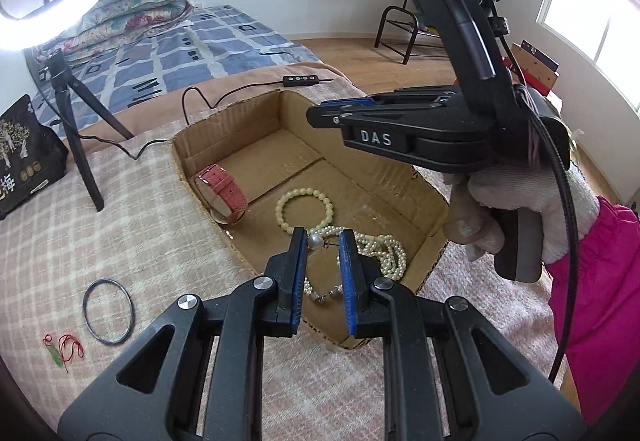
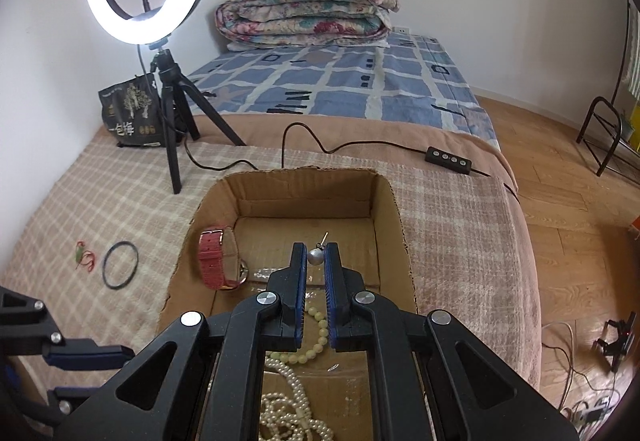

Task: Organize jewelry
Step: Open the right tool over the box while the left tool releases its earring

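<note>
The bed [image 2: 460,209] carries an open cardboard box [image 2: 384,197], evidently the collecting place, with a pink watch [image 2: 214,259] on its left side, a bead bracelet [image 1: 304,209] mid-floor and pearl necklaces [image 1: 380,249] near. Above it the right tongs [image 2: 316,253] clench a pearl earring [image 2: 315,256]. The left tongs [image 1: 323,241] stand nearly clenched; whether they pinch the pearl at their tips [image 1: 314,240] is unclear. Only the left wrist view shows the gloved right hand [image 1: 520,209].
</note>
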`<action>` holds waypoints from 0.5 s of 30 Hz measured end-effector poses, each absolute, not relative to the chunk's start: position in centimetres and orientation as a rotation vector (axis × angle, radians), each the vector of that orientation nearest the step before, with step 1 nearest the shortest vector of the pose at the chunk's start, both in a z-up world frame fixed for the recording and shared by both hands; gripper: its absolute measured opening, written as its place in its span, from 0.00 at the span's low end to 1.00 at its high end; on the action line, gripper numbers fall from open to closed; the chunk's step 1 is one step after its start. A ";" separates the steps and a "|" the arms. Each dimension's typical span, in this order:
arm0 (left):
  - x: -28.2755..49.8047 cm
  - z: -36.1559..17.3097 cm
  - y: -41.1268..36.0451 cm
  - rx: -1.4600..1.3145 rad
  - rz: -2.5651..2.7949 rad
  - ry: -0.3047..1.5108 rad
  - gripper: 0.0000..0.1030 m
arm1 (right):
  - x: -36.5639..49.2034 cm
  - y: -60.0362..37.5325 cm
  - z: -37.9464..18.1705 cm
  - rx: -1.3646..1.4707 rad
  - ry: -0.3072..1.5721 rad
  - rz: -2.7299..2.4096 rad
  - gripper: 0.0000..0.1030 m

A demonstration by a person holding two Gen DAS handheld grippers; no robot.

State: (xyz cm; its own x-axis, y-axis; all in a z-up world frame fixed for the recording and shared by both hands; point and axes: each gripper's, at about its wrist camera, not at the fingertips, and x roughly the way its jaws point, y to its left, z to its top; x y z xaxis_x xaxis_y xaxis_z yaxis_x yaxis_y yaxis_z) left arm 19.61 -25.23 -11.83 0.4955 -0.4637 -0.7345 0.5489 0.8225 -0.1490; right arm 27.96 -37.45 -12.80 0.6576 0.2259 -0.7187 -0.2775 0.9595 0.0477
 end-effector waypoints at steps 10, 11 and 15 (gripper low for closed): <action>19.7 -11.8 -26.3 0.125 -0.631 0.854 0.14 | 28.3 -37.7 -12.7 -0.062 0.794 0.290 0.07; 19.7 -11.8 -26.3 0.126 -0.631 0.854 0.14 | 28.4 -37.6 -12.7 -0.063 0.791 0.287 0.07; 19.7 -11.8 -26.4 0.127 -0.631 0.856 0.14 | 28.2 -37.5 -12.3 -0.064 0.772 0.284 0.39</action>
